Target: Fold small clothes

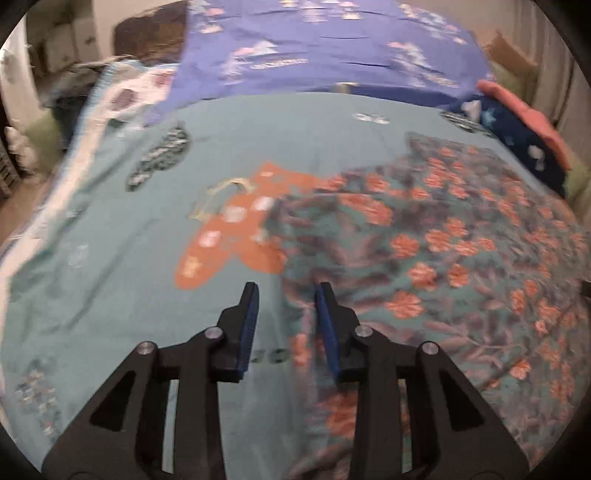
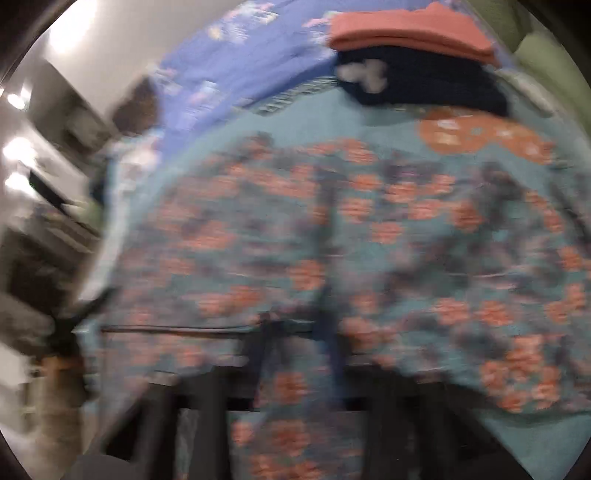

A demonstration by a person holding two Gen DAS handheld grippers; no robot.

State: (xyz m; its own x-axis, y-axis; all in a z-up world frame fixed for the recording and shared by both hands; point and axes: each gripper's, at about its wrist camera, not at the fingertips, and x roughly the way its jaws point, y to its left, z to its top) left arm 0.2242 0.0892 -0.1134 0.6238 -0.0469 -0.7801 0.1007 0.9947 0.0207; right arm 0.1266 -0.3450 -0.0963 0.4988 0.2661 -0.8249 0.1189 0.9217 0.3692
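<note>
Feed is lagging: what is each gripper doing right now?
Left gripper: open, empty, above the edge of the floral garment.
Right gripper: too blurred to tell; floral garment lies across it.

The teal floral-print cloth garment looked soft, matt and creased. The teal printed cotton bedspread beneath it was smooth and matt. The left gripper was of matt black plastic with blue rubbery pads and dull silver metal pins. At the bedspread's far right corner, the folded salmon-pink cloth looked thick and matt upon dark navy printed fabric.
</note>
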